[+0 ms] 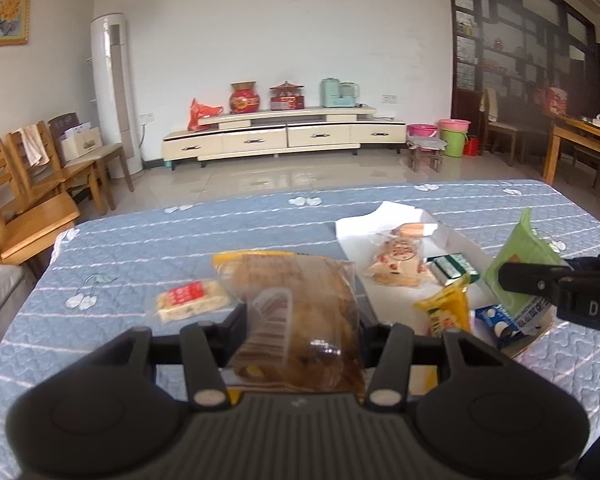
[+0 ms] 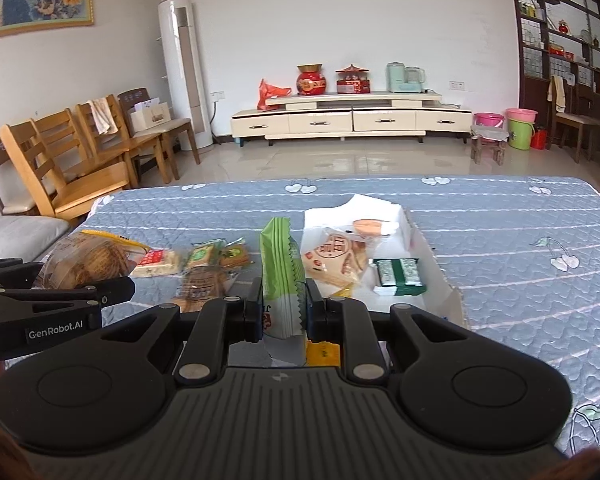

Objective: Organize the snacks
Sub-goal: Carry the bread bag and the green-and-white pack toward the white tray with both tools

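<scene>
left gripper (image 1: 302,322): clamped on a big clear bag of brown pastries (image 1: 296,304), held up off the blue quilted table cover (image 1: 148,236)

right gripper (image 2: 283,312): pinched tight on a flat green snack packet (image 2: 280,268), standing on edge, long axis pointing up and away from the camera

white box (image 2: 428,240): open, sitting just ahead and slightly right of the right gripper; already has a red-and-white wrapped cake (image 2: 336,258) and a green-and-white pack (image 2: 398,276) inside

which hand is nearer: right one, I'd say, the box is basically under its nose; from the left gripper it lies off to the right

loose stuff: small red-label packet (image 1: 192,300) on the cover left of the pastry bag

my guess: green packet goes in first, short forward drop
</scene>
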A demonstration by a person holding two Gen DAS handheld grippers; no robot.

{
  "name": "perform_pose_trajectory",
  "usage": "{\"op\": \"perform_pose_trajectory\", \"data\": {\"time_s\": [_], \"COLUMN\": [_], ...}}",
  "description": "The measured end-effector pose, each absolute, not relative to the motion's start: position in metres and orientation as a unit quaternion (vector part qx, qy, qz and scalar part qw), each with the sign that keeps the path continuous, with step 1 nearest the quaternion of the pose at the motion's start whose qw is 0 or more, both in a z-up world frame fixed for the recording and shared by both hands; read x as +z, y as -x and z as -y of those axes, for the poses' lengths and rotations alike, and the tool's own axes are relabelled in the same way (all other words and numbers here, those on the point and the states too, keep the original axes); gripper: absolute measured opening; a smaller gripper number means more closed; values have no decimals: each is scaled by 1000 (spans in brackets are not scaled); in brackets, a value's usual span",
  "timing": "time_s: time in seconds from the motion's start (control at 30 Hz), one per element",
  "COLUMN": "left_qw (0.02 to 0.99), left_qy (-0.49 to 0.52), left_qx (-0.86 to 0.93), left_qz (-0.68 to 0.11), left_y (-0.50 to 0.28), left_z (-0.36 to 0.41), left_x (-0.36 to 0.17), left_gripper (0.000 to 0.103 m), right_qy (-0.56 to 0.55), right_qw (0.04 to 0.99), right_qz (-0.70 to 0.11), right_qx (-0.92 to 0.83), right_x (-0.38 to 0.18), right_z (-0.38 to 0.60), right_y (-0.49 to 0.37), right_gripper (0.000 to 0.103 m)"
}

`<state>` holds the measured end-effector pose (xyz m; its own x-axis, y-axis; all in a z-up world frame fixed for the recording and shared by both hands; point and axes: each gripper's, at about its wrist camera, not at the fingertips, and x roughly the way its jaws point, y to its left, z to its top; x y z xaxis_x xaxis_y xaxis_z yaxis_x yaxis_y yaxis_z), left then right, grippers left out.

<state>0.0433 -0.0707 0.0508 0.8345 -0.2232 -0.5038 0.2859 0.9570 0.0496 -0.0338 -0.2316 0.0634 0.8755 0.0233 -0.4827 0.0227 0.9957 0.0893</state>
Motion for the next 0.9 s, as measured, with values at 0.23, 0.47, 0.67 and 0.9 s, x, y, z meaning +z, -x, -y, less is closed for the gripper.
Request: {"op": "perform_pose_trajectory", "data": {"time_s": [0.23, 0.47, 0.67, 0.9], "left_qw": [953, 950, 946, 944], "left_qy": [-70, -75, -74, -74], "left_qx": [-157, -176, -188, -199], "left_qz": [-249, -248, -252, -253], "left_y": [-50, -59, -67, -74], "left_z": [96, 120, 138, 156], "left_x": [55, 56, 56, 56], "left_gripper": [50, 50, 50, 50], "right_qy": [-50, -53, -52, -51], "right_qw": [967, 967, 967, 967], "right_qz": [-249, -248, -247, -244], "right_qx": [-16, -31, -41, -47], "right_x": [63, 62, 62, 59], "right_z": [239, 249, 249, 246], "right_y": [35, 28, 22, 17], "right_gripper": [23, 23, 23, 23]}}
